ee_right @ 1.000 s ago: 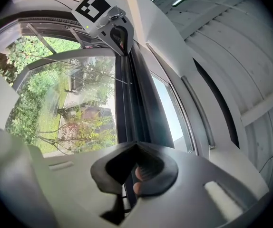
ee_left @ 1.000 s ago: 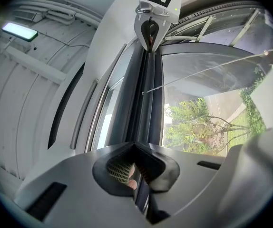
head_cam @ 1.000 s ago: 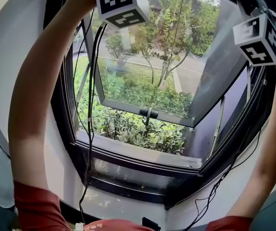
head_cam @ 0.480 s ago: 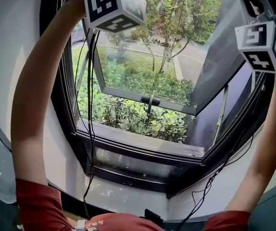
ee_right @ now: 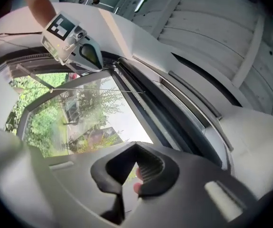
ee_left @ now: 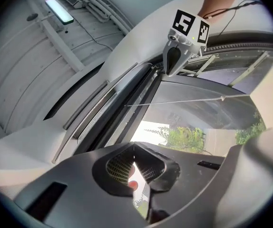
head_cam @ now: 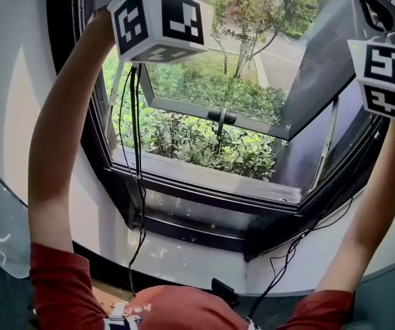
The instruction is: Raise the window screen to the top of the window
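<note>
Overhead, the dark grey plastic left gripper is pinching fully together on nothing. The matching dark grey right gripper is doing likewise.

The gap between the dark frame and the outward-swung sash is clear at its centre. Obstacles:
- the sash handle on the lower rail
- a stay arm at the right side
- black cables hanging across the left edge
- a thin cord crossing the upper pane

The left forearm and right forearm flank the opening
</note>
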